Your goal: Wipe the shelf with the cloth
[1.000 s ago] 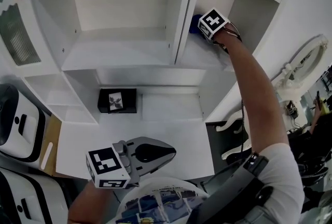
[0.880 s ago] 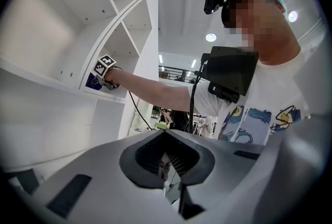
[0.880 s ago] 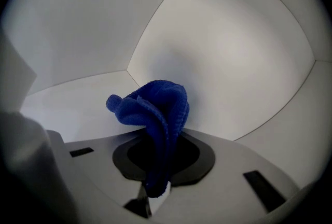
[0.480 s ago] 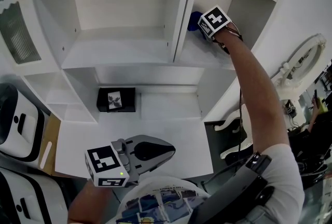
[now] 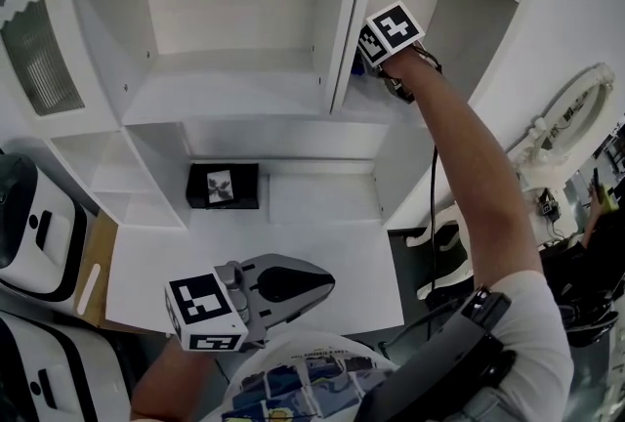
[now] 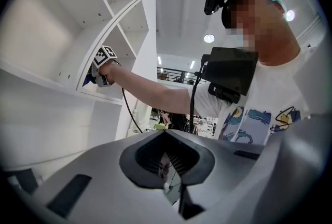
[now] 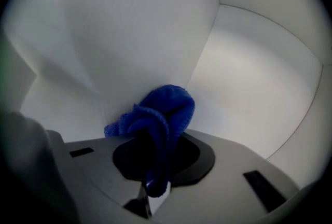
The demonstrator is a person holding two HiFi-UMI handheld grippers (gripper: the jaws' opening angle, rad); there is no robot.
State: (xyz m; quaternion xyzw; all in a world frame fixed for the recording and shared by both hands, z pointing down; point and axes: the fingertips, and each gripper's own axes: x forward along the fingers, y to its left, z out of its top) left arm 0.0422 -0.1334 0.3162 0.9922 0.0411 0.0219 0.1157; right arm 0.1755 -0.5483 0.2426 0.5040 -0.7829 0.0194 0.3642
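The blue cloth (image 7: 162,113) is bunched between the jaws of my right gripper (image 7: 154,168), which is shut on it. Its wad presses into the corner where the white shelf board (image 5: 395,105) meets the upright partition (image 5: 346,29). In the head view only a sliver of the cloth (image 5: 357,67) shows below the right gripper (image 5: 369,62), deep in the right compartment. The left gripper view shows the cloth (image 6: 86,81) under that outstretched hand. My left gripper (image 5: 325,281) hangs low by the person's chest, shut and empty (image 6: 168,176).
A black box (image 5: 223,186) lies at the back of the lower white ledge (image 5: 322,249). The wide left compartment (image 5: 225,88) holds nothing. A glass-panelled door (image 5: 39,63) stands at the far left, with white and black devices (image 5: 29,239) below it. An ornate white frame (image 5: 576,112) is at the right.
My right gripper has slid left along the shelf toward the partition, and the cloth is now mostly hidden behind it. The left gripper has barely moved.
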